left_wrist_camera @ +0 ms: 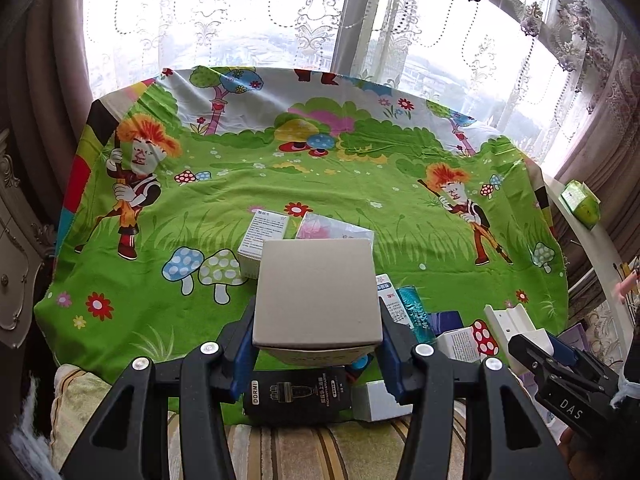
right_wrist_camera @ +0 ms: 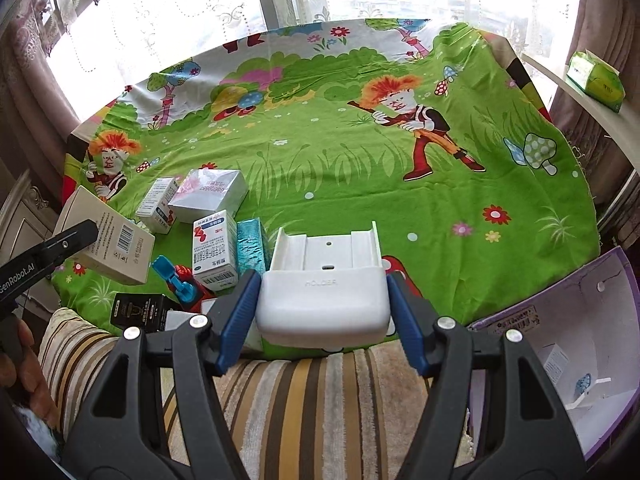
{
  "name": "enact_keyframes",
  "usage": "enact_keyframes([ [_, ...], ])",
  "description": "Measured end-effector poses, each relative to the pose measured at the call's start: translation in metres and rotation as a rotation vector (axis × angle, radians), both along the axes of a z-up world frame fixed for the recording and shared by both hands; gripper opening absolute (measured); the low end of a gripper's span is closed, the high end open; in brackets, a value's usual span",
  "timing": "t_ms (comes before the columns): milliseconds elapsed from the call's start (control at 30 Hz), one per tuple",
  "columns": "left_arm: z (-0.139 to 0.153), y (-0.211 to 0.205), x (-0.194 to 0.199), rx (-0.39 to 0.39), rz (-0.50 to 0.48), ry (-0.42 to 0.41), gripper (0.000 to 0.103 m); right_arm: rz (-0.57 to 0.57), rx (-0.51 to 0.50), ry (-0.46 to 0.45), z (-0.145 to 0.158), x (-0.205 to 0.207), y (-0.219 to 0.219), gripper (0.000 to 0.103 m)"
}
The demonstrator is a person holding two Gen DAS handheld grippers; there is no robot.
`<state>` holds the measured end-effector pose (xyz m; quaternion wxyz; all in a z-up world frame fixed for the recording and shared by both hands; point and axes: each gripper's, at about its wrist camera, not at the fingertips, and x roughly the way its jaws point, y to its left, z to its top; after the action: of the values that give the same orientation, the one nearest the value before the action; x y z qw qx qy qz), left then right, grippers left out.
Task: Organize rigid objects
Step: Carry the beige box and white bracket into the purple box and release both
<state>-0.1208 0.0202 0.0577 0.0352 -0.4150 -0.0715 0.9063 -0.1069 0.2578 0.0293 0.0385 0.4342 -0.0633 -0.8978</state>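
Left gripper (left_wrist_camera: 316, 346) fingers clamp the plain cardboard box (left_wrist_camera: 316, 294) between them; right gripper (right_wrist_camera: 323, 310) fingers pinch the white holder (right_wrist_camera: 323, 300), near the counter's front edge.

Black box (left_wrist_camera: 298, 396) half hidden under the held cardboard box (left_wrist_camera: 316, 296), pink-printed box (left_wrist_camera: 340, 230) and white box (left_wrist_camera: 262, 240) partly behind it, purple bin (right_wrist_camera: 560, 320) cut off by the frame edge, small print on the medicine box (right_wrist_camera: 214, 250) too fine to read
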Motion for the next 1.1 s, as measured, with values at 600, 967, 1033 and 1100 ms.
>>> enact_keyframes([
  [600,0.021,0.105,0.029,0.019,-0.246,0.027,0.052,-0.245,-0.034,0.016,0.006,0.063,0.144,0.068],
  [967,0.018,0.198,0.050,0.036,-0.483,-0.002,0.052,-0.392,-0.047,-0.005,-0.010,0.098,0.220,0.068],
  [1033,0.016,0.214,0.054,0.043,-0.531,-0.007,0.052,-0.413,-0.049,-0.011,-0.014,0.103,0.232,0.068],
  [1100,0.012,0.229,0.056,0.050,-0.575,-0.015,0.052,-0.435,-0.050,-0.016,-0.017,0.107,0.242,0.068],
])
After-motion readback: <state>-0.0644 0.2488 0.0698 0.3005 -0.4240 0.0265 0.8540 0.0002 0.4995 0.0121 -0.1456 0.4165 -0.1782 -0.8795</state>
